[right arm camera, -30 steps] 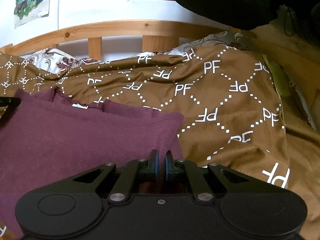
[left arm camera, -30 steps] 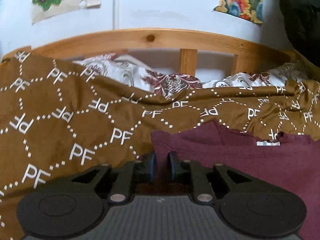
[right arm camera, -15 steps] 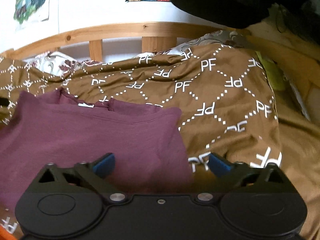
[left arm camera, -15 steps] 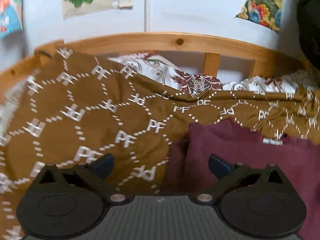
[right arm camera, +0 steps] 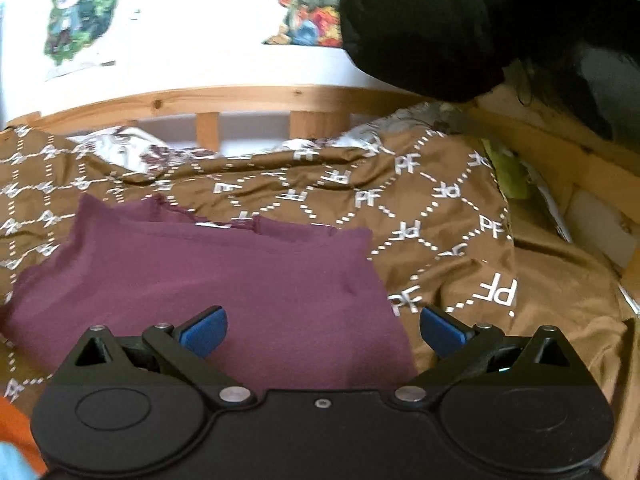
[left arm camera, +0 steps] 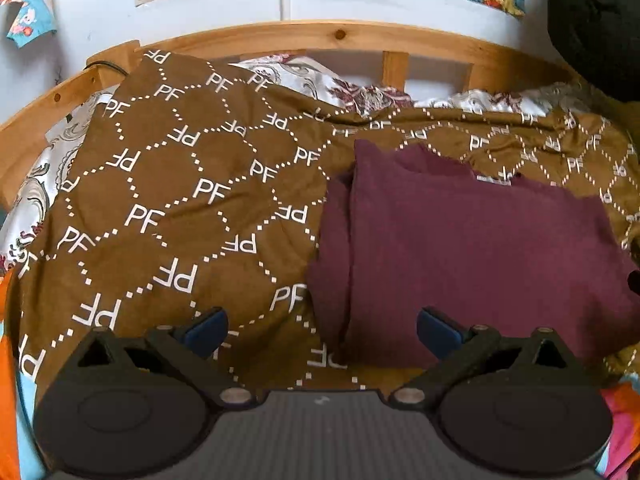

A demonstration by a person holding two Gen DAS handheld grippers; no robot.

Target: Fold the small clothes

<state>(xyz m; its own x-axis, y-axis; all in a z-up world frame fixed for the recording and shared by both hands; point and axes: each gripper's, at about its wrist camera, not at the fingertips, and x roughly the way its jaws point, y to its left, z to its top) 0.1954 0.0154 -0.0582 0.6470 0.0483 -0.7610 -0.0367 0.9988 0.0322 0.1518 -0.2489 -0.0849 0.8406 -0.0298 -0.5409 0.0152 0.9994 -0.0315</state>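
- The folded maroon garment (left arm camera: 472,256) lies flat on the brown PF-patterned blanket (left arm camera: 168,208), ahead of the left gripper (left arm camera: 322,326), whose jaws are spread wide and hold nothing
- The right gripper (right arm camera: 323,326) is spread too, above the garment's near edge (right arm camera: 224,280)
- Bare blanket lies either side
- A wooden headboard (left arm camera: 344,40) and patterned pillows (left arm camera: 316,80) bound the far edge

Both wrist cameras look forward and slightly down across the bed toward the far wooden headboard (left arm camera: 340,36). The left view sits left of the maroon shirt (left arm camera: 472,248), the right view nearer its right edge; both share shirt, brown blanket (right arm camera: 440,216) and headboard.
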